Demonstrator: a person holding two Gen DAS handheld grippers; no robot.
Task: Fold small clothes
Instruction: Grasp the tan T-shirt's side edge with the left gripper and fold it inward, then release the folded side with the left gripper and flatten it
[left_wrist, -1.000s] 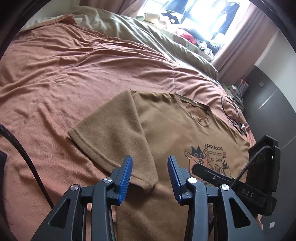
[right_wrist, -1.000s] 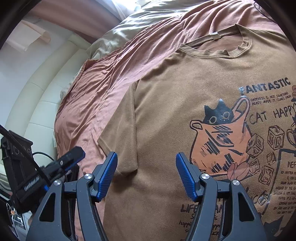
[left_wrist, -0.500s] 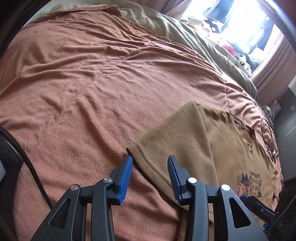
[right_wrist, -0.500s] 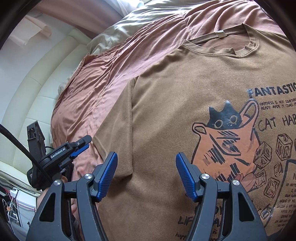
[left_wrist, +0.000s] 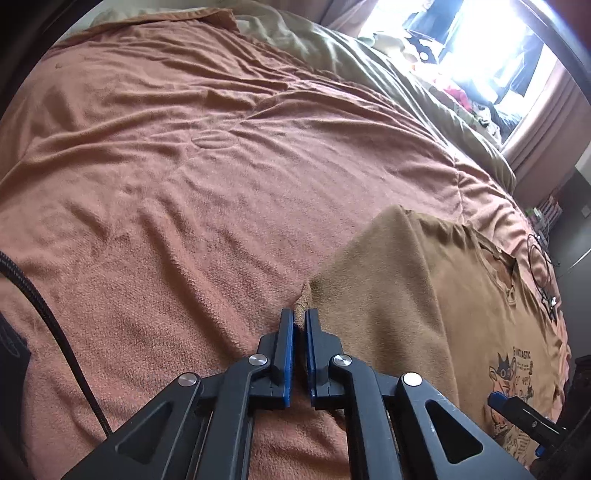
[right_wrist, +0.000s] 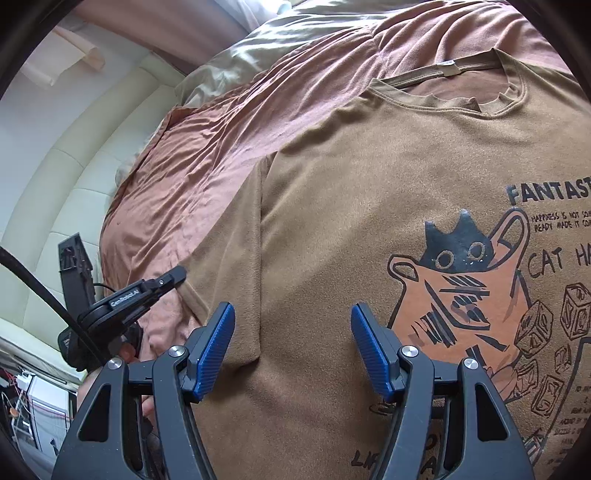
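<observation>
While left gripper is pinching the sleeve hem of the brown T-shirt, right gripper is hovering open, empty; lifting gently is keeping the fold straight.

Tan t-shirt with a black-and-orange cat print on a rust-brown bedspread.

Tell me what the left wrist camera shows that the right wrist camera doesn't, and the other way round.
Only the left wrist view shows the left gripper pinching the sleeve edge, the bright window and a wide stretch of the rust-coloured bedspread. Only the right wrist view shows the right gripper open above the shirt, the neck label and the padded headboard. Both show the brown T-shirt with its cat print, lying flat on the bed.
</observation>
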